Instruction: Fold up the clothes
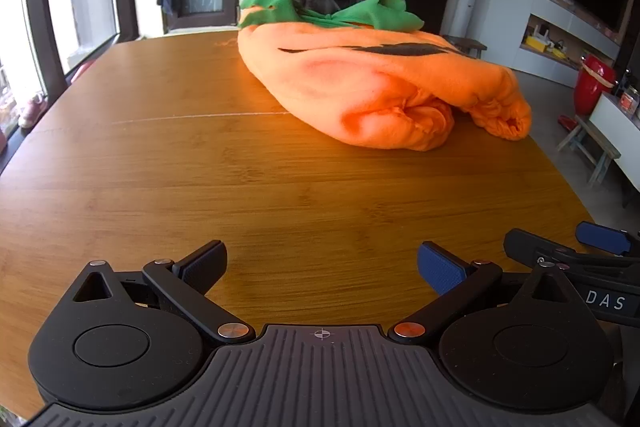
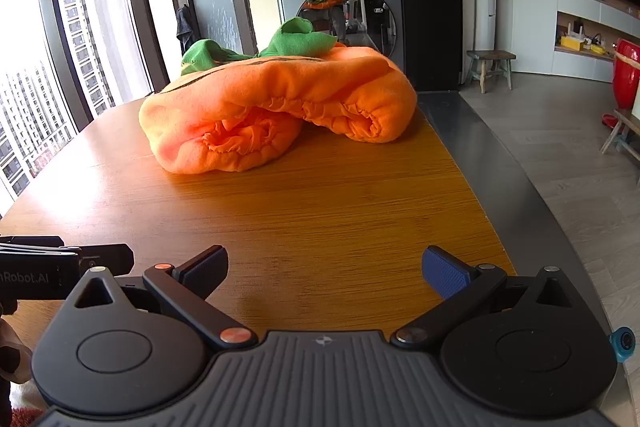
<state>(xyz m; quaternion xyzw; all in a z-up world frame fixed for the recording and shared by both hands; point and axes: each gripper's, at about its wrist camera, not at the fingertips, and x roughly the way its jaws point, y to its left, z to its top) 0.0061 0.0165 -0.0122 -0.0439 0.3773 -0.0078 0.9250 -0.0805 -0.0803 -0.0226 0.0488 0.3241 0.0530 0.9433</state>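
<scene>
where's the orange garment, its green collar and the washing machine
orange garment (image 1: 360, 83): left wrist view, top of the folded body
green collar (image 2: 300, 41): right wrist view, the raised green flap
washing machine (image 2: 384, 11): right wrist view, grey front panel right of the round door

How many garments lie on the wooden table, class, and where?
1: an orange garment with green trim, folded in a bundle on the far part of the table, beyond both open grippers. Anything tucked inside or behind it is hidden.
</scene>
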